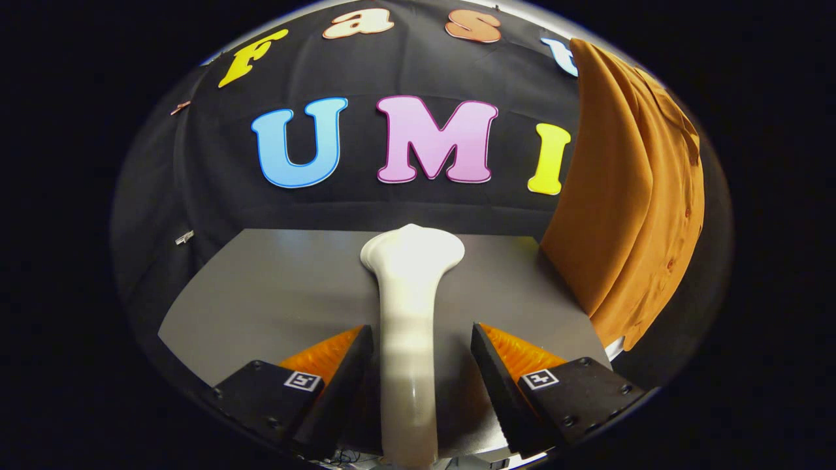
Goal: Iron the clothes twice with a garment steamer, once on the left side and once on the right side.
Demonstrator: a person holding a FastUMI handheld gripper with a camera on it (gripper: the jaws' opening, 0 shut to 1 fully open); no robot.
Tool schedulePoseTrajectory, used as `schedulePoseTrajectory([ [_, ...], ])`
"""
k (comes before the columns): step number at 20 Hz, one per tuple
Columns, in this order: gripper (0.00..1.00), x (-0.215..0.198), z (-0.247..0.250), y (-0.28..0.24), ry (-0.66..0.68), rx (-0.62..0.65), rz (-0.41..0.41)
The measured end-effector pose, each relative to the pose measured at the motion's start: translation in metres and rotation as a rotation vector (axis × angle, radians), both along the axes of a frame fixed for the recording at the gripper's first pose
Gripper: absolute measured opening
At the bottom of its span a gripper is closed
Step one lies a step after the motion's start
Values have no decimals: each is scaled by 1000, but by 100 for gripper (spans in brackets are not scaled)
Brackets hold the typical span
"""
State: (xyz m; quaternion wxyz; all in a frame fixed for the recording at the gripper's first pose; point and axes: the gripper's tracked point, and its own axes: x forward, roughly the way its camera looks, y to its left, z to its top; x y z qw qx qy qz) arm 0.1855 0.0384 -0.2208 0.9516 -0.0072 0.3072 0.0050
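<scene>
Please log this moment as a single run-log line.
gripper: open, astride steamer handle, not pressing | garment steamer: lying on grey table | orange shirt: hanging right, beyond fingers | ironing: not begun

Cream-white steamer (408, 313), plain rust-orange shirt (627, 196), matte grey table (274, 294).

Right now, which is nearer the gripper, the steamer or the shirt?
The white steamer, lying between the open gripper fingers; the orange shirt hangs beyond, to the right.
</scene>
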Motion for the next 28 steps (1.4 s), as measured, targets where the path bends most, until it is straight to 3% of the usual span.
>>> schedulePoseTrajectory([
  [4, 84, 1, -3, 3, 26, 9, 7],
  [5, 78, 3, -2, 7, 24, 15, 11],
  [8, 44, 5, -2, 9, 19, 15, 24],
  [17, 39, 2, 6, 10, 8, 50, 54],
  [28, 39, -20, 58, 7, -122, 39, 46],
])
